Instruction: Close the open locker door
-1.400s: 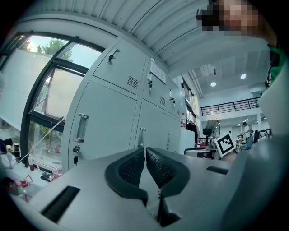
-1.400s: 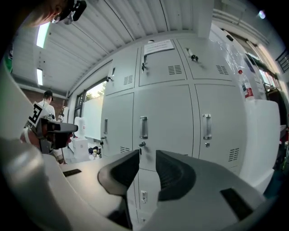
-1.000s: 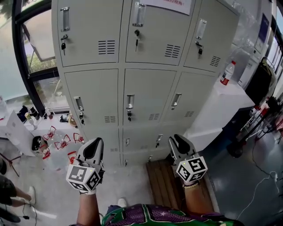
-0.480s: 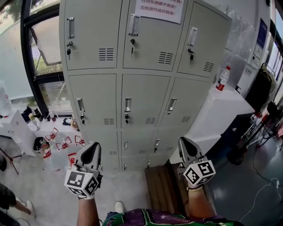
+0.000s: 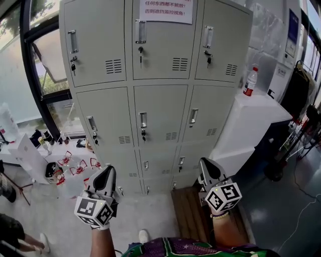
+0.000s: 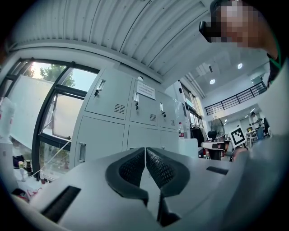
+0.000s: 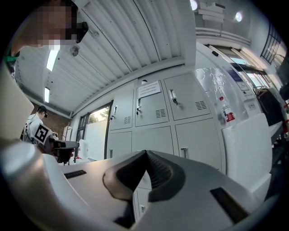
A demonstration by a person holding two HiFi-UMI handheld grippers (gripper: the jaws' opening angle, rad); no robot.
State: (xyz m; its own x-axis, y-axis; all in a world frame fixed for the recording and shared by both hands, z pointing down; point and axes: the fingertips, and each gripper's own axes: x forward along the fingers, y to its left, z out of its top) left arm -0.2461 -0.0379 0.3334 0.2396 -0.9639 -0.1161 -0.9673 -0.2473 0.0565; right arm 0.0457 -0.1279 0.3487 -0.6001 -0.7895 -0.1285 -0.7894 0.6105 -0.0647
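Grey lockers [image 5: 155, 100] all shut, contents hidden.

This looks like a locker corner in a workplace. A wall of grey metal lockers [image 5: 155, 115] with small keys [image 5: 73, 67] hanging in the doors fills it. A white paper notice with red print [image 5: 166, 9] is stuck near the top. Beside the lockers are a tall black-framed window [image 5: 12, 65] and a white bench [image 5: 256, 113] holding a clear plastic bottle [image 5: 249, 82].

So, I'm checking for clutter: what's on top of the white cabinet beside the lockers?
A bottle with a red label stands on the white cabinet, close to the lockers. The rest of its top looks bare. Its inside is hidden.
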